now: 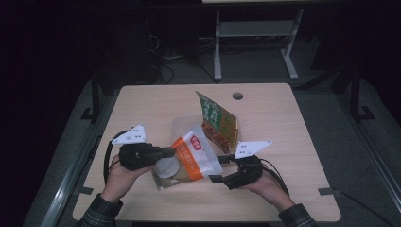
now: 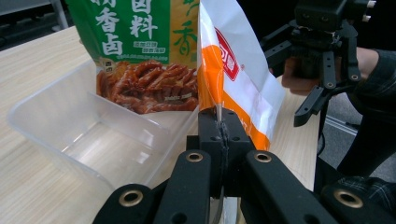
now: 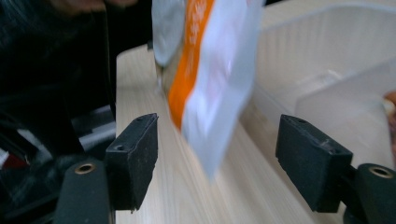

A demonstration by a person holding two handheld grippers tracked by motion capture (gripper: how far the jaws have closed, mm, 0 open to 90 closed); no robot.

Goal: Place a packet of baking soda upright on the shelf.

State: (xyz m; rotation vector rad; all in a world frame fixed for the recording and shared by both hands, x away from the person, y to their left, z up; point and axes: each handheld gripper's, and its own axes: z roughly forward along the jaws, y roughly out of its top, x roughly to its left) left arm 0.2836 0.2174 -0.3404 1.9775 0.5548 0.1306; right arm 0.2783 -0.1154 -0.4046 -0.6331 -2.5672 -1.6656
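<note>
An orange and white snack bag [image 1: 191,156] is held up over the table's near middle. My left gripper [image 1: 166,152] is shut on its left edge; in the left gripper view the jaws [image 2: 219,128] pinch the bag's [image 2: 233,70] seam. My right gripper [image 1: 218,169] stands open just right of the bag. In the right gripper view, the bag's lower corner [image 3: 210,84] hangs blurred between the two pads [image 3: 133,158] without touching them. A green snack bag [image 1: 217,120] stands in a clear plastic container [image 2: 70,116] behind the orange one.
The container's wall [image 3: 327,60] lies close on my right gripper's far side. A round cable hole [image 1: 237,96] sits near the table's [image 1: 283,123] far edge. A desk frame [image 1: 255,42] stands on the floor beyond the table.
</note>
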